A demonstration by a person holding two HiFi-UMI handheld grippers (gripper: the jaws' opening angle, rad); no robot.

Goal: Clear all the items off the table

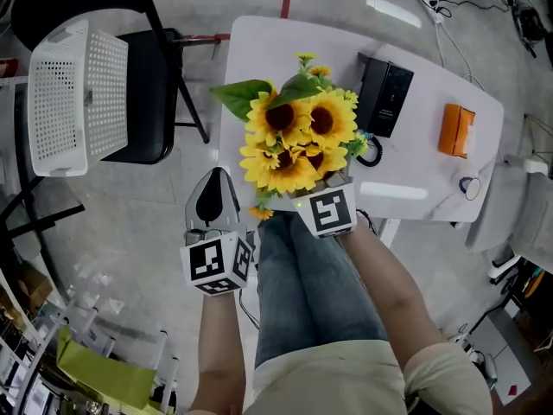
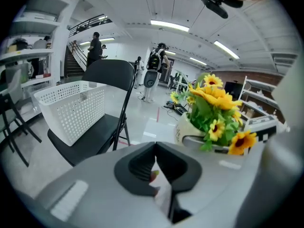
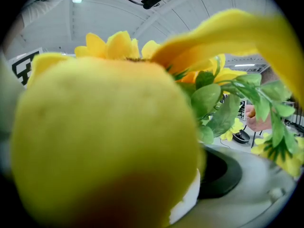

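Removal of one item from the table [image 1: 415, 173], transfer step. The right gripper [image 1: 327, 199] is clamped on the white pot [image 2: 186, 129] of the sunflowers [image 1: 298, 137], which hangs at the table's near edge, centre of the head view, above the person's legs and apparently clear of the tabletop. The left gripper [image 1: 216, 176], lower left of centre, has its jaws together; nothing can be made out in them. The likely destination is the white basket [image 1: 73, 93] on the black chair [image 1: 151, 93], upper left; the next move would call for carrying the pot leftwards upright and setting it inside. A black box [image 1: 384, 98], an orange item [image 1: 456, 130] and a small ring-shaped object [image 1: 469, 187] lie on the table, so most of the task is judged outstanding. Only the head view shows these leftovers. Only the left gripper view shows the pot's wall with a grey jaw across it. The right gripper view is largely masked by a yellow blur; one dark pad appears beside a white piece.
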